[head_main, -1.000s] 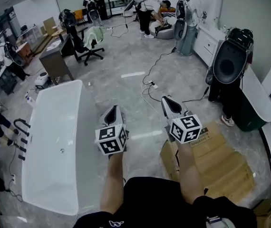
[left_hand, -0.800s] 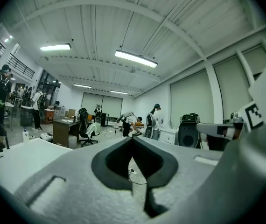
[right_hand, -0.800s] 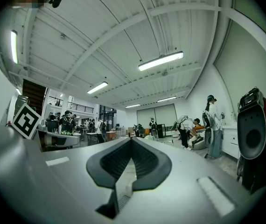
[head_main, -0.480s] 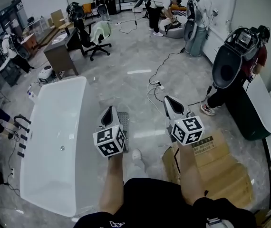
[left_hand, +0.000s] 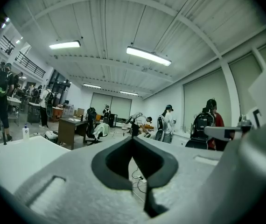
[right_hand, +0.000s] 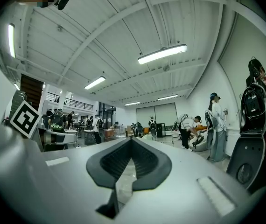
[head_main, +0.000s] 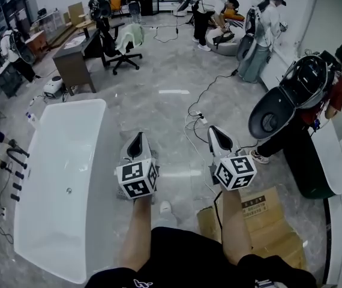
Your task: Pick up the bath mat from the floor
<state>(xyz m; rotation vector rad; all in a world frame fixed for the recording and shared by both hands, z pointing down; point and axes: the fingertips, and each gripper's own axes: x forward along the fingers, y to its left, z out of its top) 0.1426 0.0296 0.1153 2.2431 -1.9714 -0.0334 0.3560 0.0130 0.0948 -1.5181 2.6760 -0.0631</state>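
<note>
Task barely begun: no pickup made. Left claw (head_main: 137, 138) and right claw (head_main: 215, 131) are both held out level in front of the person, well above the floor (head_main: 159, 110). Each has its jaws pressed together with nothing between them, as both gripper views confirm. The bath mat cannot be made out for certain. My judgement is that it lies on the floor beside the bathtub (head_main: 93, 161), under the left claw and near the person's shoe (head_main: 165, 207), hidden in the head view. Left to do: find the mat, lower a claw to the floor, part the jaws, pinch an edge and lift. Containers: the long white bathtub at left stands dry and bare inside, only its drain (head_main: 69, 191) showing. Cardboard boxes (head_main: 261, 224) sit low right, just beside the right arm. The top one is labelled with its flaps shut, so the contents are unseen. A cable (head_main: 196, 138) snakes over the floor between the claws.
</note>
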